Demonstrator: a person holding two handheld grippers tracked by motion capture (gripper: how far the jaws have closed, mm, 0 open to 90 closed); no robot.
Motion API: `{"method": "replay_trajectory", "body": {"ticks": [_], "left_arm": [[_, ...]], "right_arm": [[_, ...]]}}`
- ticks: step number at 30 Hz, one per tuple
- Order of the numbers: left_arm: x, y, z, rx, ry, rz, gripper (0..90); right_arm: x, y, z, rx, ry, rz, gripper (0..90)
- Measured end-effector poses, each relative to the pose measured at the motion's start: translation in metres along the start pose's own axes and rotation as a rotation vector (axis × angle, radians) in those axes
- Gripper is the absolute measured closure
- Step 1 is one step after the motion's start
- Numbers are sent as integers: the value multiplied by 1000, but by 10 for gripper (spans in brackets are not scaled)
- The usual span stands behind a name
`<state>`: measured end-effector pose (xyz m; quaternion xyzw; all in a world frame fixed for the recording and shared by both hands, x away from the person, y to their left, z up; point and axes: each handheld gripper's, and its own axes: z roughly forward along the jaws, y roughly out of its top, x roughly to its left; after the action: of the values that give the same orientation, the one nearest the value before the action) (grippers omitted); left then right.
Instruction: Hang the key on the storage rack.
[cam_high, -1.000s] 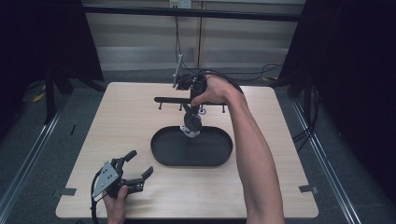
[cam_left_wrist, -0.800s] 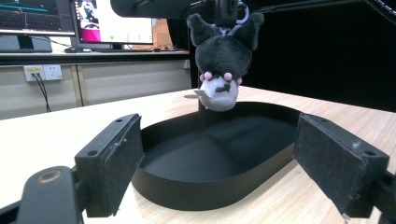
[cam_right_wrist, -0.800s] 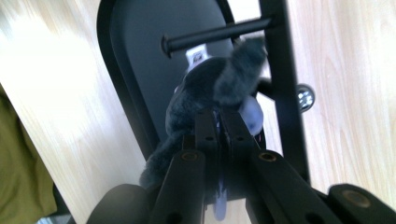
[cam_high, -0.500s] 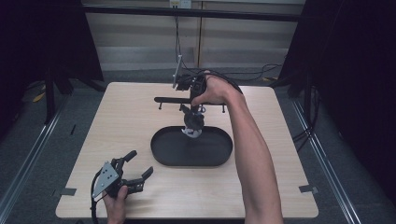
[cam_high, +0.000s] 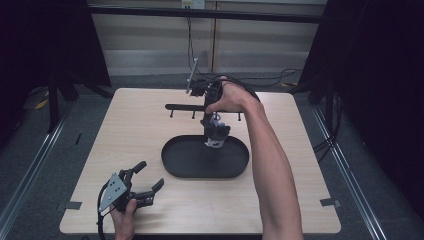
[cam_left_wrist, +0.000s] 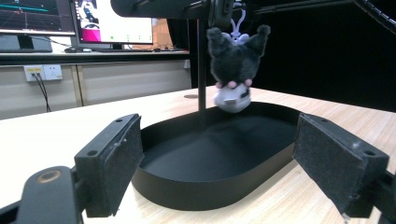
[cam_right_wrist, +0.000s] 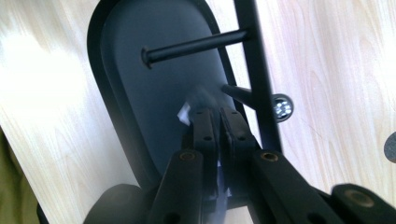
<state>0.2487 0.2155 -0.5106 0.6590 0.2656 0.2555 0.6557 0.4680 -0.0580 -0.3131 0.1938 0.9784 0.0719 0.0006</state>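
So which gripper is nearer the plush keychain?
Right. The right gripper is shut on the plush keychain above the black tray; the left gripper rests open at the table's near edge.

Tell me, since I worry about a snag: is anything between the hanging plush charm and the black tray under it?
Nothing visible does. The plush charm hangs from the right gripper just above the tray, whose floor beneath it lies bare; the rack's post stands behind.

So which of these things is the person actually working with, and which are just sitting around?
In use:
- plush toy keychain, hanging over the tray
- right gripper, shut on the plush toy keychain
- black tray
- peg rack

Just around:
- left gripper, open and idle near the table's front edge
- monitors in the background
- wall sockets
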Motion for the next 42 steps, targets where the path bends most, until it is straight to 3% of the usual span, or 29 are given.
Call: {"method": "replay_trajectory", "body": {"ticks": [1,6,12,13,18,19,21,26,32,42], "left_arm": [[1,0,0,3,-3,16,156],[0,0,0,1,0,1,156],[1,0,0,4,-4,18,156],[0,0,0,0,0,-1,156],[0,0,0,2,0,-2,156],[1,0,0,3,-3,16,157],[0,0,0,-3,0,-4,157],[0,0,0,0,-1,0,157],[1,0,0,3,-3,12,157],[1,0,0,5,-3,13,157]], "right_arm": [[1,-1,0,-2,-4,6,857],[1,-5,-4,-32,0,7,838],[1,-8,-7,-91,2,20,752],[1,-9,-7,-100,12,23,728],[6,-13,-12,-159,32,41,612],[9,-15,-15,-180,27,53,572],[13,-17,-17,-198,32,52,526],[20,-24,-18,-239,59,55,467],[32,-44,-15,-330,96,80,374],[55,-68,-8,-466,111,70,309]]}}
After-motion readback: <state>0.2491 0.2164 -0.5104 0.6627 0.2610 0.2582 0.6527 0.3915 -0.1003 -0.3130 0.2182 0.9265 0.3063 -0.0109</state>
